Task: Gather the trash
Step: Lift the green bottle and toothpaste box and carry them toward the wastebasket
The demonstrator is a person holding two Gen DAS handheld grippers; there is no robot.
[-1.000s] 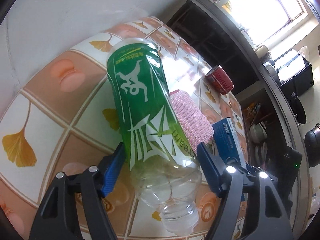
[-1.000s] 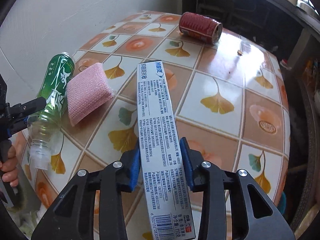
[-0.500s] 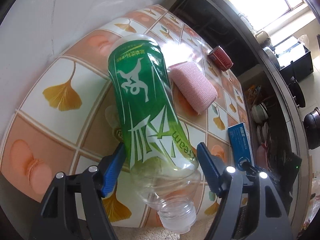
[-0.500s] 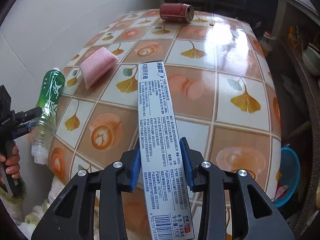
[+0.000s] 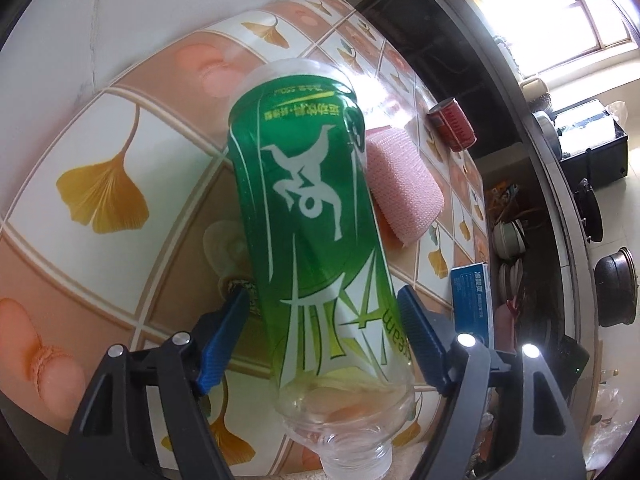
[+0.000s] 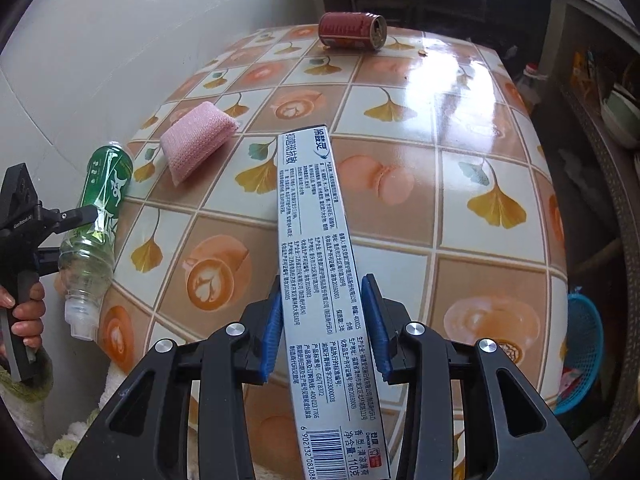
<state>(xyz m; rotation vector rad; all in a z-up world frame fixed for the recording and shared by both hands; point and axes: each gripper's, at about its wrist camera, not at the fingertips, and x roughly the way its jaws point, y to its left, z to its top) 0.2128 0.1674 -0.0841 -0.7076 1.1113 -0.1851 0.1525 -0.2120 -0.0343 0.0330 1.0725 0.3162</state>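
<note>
Between the blue pads of the left gripper (image 5: 324, 344): one green-labelled plastic bottle (image 5: 316, 232), empty, pinched across its lower label, neck pointing back toward the camera, held clear above the table (image 5: 100, 128).

Between the pads of the right gripper (image 6: 323, 326): one long toothpaste box (image 6: 316, 264), clamped flat-sided near its barcode end, the far end reaching out over the table.

On the tiled tablecloth, not held:
- pink sponge (image 6: 196, 140), lying near the wall side, just beyond the bottle.
- red drink can (image 6: 352, 31), on its side at the far edge, well apart from both grippers.

Off the table, low at the right: blue basket (image 6: 582, 350), partly hidden by the table edge; contents unclear.

Step in hand, judged: both items are lifted and in carriage to a bin; the can is not yet collected.

Next move calls for: carrying both loads off the table, likely toward the basket, opening each grip only once over it. The bottle is light and smooth, so it may slip or twist.
</note>
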